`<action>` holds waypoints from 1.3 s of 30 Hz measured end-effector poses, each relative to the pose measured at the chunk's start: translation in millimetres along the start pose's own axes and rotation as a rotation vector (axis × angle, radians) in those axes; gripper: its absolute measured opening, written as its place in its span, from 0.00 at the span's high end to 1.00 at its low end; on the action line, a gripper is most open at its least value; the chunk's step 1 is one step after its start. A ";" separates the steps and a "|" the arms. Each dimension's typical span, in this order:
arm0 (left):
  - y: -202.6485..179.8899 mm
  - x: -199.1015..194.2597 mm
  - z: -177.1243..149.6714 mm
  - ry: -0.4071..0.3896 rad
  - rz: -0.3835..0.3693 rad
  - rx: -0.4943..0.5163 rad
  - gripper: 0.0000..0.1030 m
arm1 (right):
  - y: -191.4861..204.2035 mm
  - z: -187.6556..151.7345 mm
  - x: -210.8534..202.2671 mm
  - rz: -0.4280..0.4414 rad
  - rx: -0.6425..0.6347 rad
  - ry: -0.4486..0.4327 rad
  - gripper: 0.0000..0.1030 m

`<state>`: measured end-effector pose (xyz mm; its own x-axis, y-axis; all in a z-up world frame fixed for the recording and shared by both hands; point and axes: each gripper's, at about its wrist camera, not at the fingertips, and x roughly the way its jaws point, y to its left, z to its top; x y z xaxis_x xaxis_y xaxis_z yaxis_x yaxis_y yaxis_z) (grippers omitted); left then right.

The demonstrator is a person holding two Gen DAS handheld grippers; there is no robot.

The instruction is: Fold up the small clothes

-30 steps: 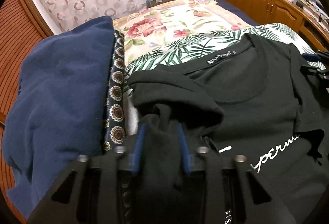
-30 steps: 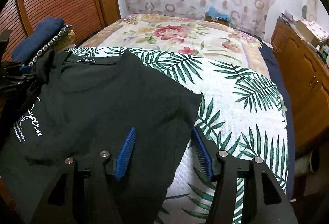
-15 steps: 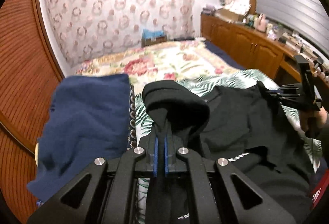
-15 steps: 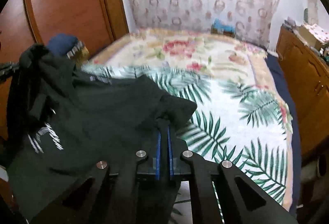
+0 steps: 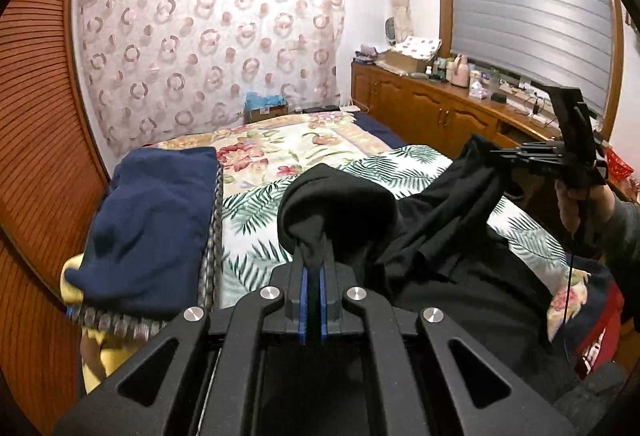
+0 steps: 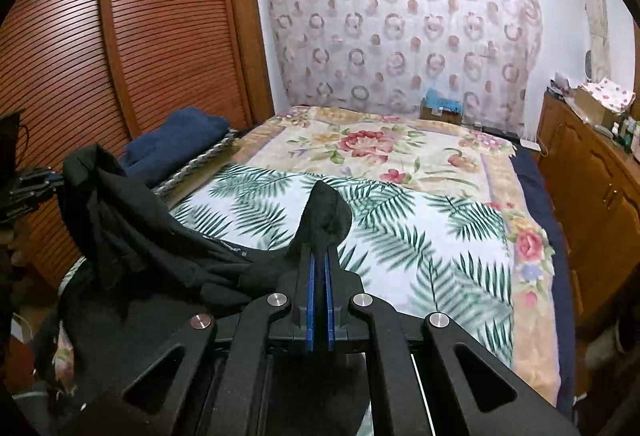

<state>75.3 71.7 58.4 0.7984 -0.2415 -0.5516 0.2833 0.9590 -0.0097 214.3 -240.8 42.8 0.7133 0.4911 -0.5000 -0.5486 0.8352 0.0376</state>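
Both claws clenched on black T-shirt (image 5: pixel 460 228), left claw (image 5: pixel 314 256) and right claw (image 6: pixel 319 260) each pinching a bunched corner, garment slung above palm-print bed cover (image 6: pixel 400 228); best to keep tension even and lay it flat before folding.

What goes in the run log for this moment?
left gripper: shut on black T-shirt | right gripper: shut on black T-shirt | shirt: raised over bed
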 end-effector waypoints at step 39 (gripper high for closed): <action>26.4 -84.1 -144.4 0.041 0.125 -0.171 0.51 | 66.1 -113.0 -96.1 0.024 -0.035 0.248 0.75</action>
<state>-61.1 138.7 -16.0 0.7981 -0.1165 -0.5911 0.0865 0.9931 -0.0790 60.2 -260.8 -4.4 0.5735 0.4309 -0.6967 -0.5820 0.8129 0.0237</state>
